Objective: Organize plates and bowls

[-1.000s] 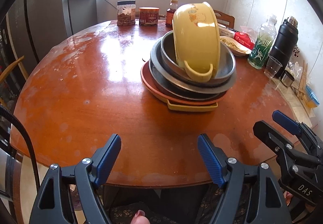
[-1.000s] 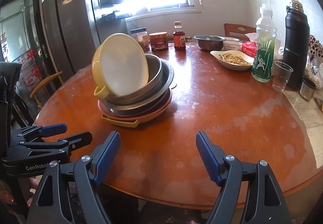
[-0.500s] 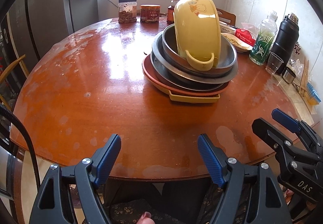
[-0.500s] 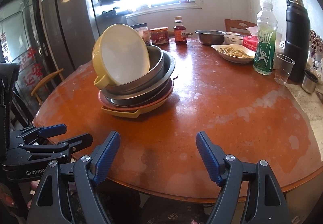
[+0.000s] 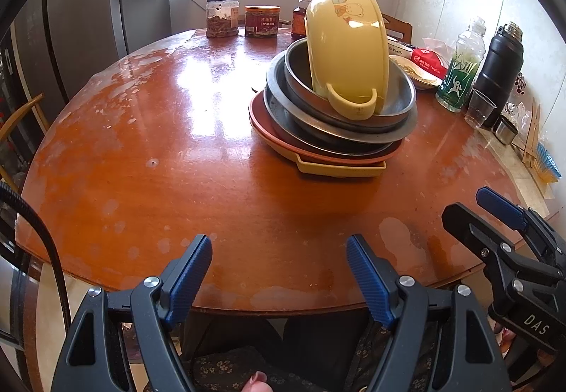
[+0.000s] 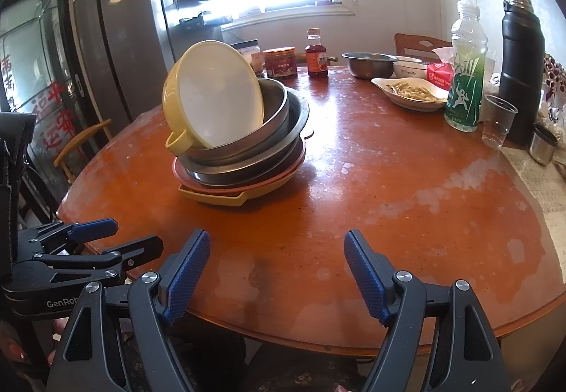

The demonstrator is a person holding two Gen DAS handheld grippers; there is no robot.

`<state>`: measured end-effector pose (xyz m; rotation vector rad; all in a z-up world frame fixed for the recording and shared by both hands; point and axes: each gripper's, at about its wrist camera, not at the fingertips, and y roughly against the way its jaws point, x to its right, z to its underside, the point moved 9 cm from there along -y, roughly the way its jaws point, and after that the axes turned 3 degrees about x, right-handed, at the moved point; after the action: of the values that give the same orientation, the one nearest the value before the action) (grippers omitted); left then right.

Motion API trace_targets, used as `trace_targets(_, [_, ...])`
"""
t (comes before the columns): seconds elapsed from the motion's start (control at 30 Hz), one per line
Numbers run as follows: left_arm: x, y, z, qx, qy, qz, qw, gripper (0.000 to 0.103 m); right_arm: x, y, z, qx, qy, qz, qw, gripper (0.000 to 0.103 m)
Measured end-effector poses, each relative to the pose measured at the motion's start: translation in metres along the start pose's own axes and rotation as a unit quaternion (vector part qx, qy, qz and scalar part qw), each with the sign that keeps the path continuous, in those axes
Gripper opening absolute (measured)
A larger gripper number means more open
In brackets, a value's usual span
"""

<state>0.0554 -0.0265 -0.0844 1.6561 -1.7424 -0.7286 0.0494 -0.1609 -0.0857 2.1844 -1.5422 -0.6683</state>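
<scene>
The left gripper hangs over the near edge of the round wooden counter, its jaws spread apart with nothing between them. The right gripper sits beside it, jaws likewise gaping and empty. Well ahead of both, toward the counter's middle, stands the stack: a yellow tray at the bottom, a pink plate on it, then nested steel basins. A yellow handled bowl leans on its side in the top basin. Beyond, near the wall, stand a green drink bottle, a black flask and a dish of food.
</scene>
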Motion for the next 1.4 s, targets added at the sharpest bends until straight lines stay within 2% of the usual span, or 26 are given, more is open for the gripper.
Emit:
trace_targets(1.1, [-0.003, -0.004, 0.005, -0.007, 0.002, -0.003, 1.0000, 0.078, 0.013, -0.002, 0.003, -0.004, -0.014, 0.015, 1.000, 0.080])
trace_targets(1.4, [-0.016, -0.013, 0.003, -0.012, 0.018, -0.001, 0.9998, 0.078, 0.023, -0.012, 0.004, -0.013, -0.020, 0.026, 0.999, 0.080])
